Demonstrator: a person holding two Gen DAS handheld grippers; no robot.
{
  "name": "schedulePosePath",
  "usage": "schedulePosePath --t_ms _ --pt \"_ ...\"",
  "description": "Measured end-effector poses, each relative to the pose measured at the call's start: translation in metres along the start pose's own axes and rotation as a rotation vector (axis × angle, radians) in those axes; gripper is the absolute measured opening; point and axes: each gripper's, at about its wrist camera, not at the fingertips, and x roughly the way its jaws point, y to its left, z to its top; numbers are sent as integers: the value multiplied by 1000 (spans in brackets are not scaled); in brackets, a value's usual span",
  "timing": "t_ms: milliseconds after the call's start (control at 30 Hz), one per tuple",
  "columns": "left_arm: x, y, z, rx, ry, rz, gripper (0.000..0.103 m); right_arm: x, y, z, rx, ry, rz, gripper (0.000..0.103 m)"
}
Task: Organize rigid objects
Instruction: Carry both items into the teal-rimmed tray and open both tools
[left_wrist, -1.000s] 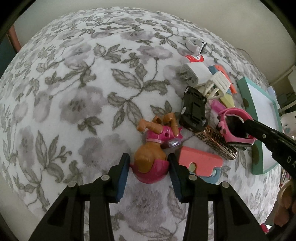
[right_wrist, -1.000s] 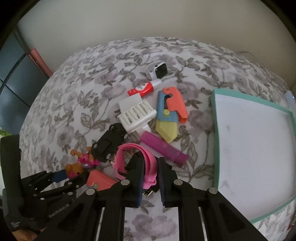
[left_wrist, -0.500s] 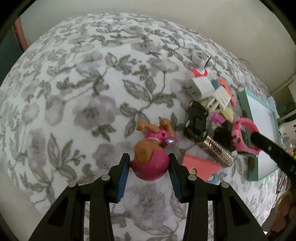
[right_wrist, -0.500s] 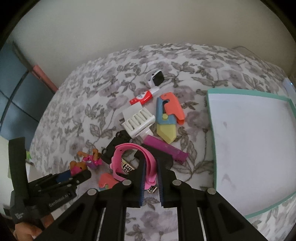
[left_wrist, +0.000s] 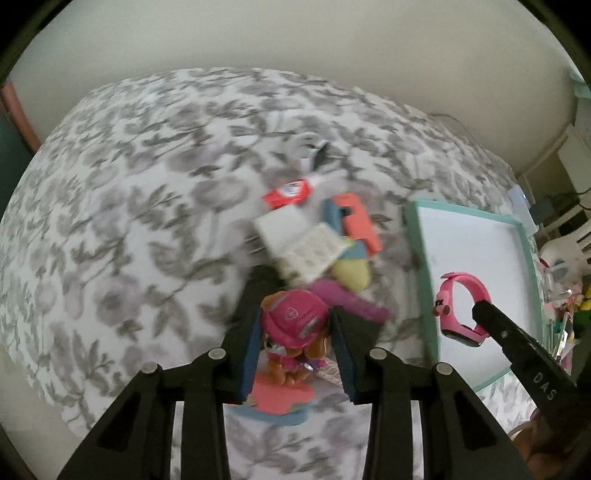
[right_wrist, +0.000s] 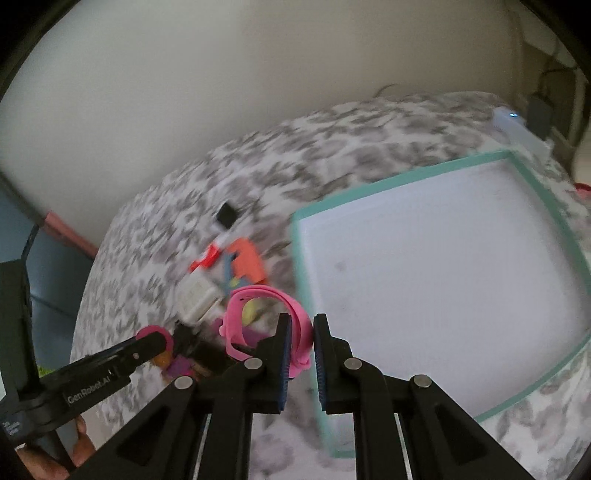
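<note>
My left gripper (left_wrist: 295, 350) is shut on a pink and brown toy dog figure (left_wrist: 293, 325) and holds it above the pile of small objects. My right gripper (right_wrist: 299, 354) is shut on a pink watch band (right_wrist: 266, 317) and holds it in the air beside the left rim of the teal-rimmed white tray (right_wrist: 299, 258). The band also shows in the left wrist view (left_wrist: 461, 314), over the tray (left_wrist: 417, 240). The left gripper shows at the lower left of the right wrist view (right_wrist: 155, 339).
On the floral cloth lie a red tube (left_wrist: 288, 194), a white charger (left_wrist: 280, 229), an orange and blue piece (left_wrist: 354, 221), a yellow piece (left_wrist: 351, 275), a purple bar (left_wrist: 351, 301) and a coral block (left_wrist: 280, 398). A wall runs behind.
Both grippers have lifted their objects and swung right toward the tray. The toy dog has come up off the cloth. The pink band now hangs by the tray's left rim.
</note>
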Motion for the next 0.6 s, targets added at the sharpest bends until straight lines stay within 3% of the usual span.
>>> schedulePosePath --t_ms 367,600 --pt "-4 -64 24 51 -36 -20 36 -21 -64 24 84 -97 -89 12" --pt "-13 -114 31 111 -82 -69 36 -17 -112 25 210 -85 -154 12"
